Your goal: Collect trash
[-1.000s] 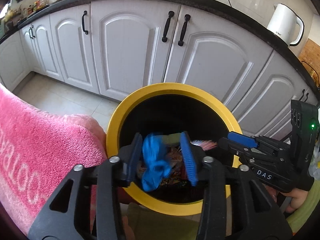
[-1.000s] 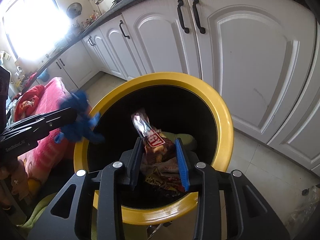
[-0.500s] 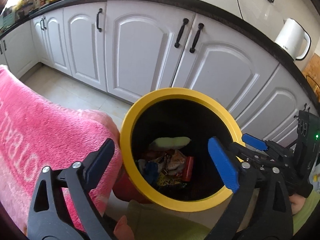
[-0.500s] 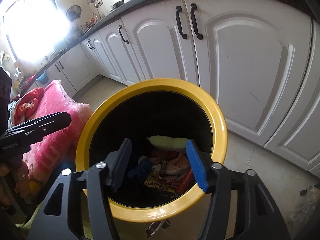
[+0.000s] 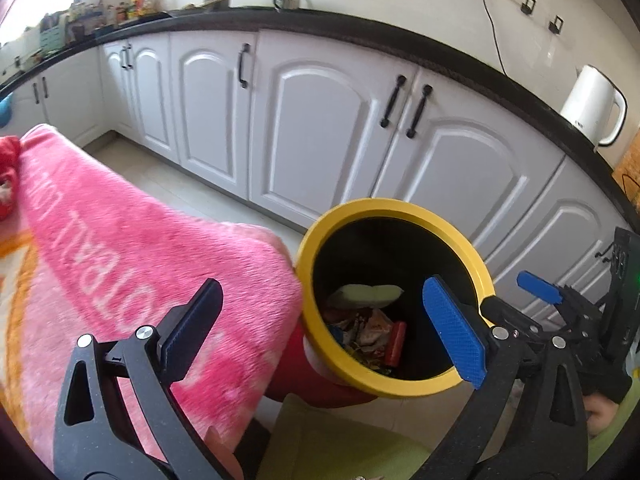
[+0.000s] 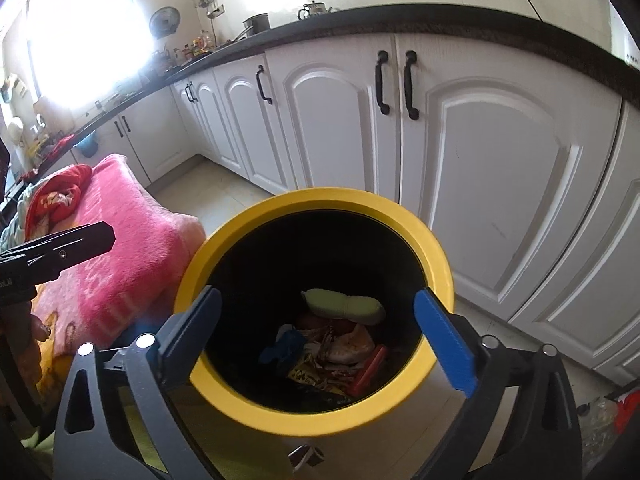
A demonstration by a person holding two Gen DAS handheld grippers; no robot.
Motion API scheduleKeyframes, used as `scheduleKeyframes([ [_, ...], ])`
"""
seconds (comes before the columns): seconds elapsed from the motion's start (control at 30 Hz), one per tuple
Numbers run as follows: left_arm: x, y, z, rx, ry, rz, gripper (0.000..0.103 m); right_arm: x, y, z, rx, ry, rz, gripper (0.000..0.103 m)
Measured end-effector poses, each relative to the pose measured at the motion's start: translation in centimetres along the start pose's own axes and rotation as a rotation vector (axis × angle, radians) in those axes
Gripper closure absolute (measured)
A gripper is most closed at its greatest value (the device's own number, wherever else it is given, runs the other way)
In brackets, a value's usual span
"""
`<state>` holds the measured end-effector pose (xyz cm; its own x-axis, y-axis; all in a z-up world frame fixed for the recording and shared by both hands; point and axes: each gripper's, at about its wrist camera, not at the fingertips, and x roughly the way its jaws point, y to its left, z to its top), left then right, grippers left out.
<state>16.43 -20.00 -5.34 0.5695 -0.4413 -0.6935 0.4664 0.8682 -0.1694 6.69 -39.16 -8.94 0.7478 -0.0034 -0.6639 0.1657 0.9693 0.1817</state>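
Both drops done, judging by the look of things. Left gripper point(image 5: 320, 328) spread wide, nothing between the jaws, which have just been opening; raised over the near edge of the pink blanket point(image 5: 120, 248) and the left rim of the yellow-rimmed bin point(image 5: 400, 208). Right gripper point(image 6: 320, 336) likewise gaping and empty, jaws just opened too, framing the mouth of the bin point(image 6: 320, 196) from above. Trash now down at the bottom of the bin: a crumpled blue piece point(image 6: 286, 346), a heap of snack wrappers point(image 6: 344, 352), a red packet point(image 6: 370, 370) toward the right wall, and a pale green lump point(image 6: 344, 304) lying toward the far side. Bin standing on the kitchen floor point(image 5: 192, 196) just in front of the white cupboards point(image 5: 328, 136), touching or nearly touching the blanket on its left. As for what is left: something small and dark on the floor right below the bin's near edge point(image 6: 306, 456), too unclear to name, and a bit of red and clear material at the far right edge of the right wrist view point(image 6: 624, 408), possibly more rubbish. Probably another sweep for stray bits needed, though little of the floor shown.
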Motion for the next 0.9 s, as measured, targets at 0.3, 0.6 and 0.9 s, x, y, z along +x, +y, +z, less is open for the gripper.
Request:
scheduleKeyframes([
  [0.3,-5.1,3.0,-0.9,-0.073,-0.097,0.081,0.011,-2.6,5.0,0.2,-0.056,-0.067,0.055,0.006],
  [0.6,-10.0,4.9,-2.7,-0.078,-0.2,0.169,0.011,-4.8,8.5,-0.3,-0.109,-0.135,0.045,0.006],
  [0.9,-13.5,5.1,-6.0,-0.052,-0.294,0.231,0.011,-8.5,11.0,-1.1,-0.137,-0.338,-0.008,0.006],
])
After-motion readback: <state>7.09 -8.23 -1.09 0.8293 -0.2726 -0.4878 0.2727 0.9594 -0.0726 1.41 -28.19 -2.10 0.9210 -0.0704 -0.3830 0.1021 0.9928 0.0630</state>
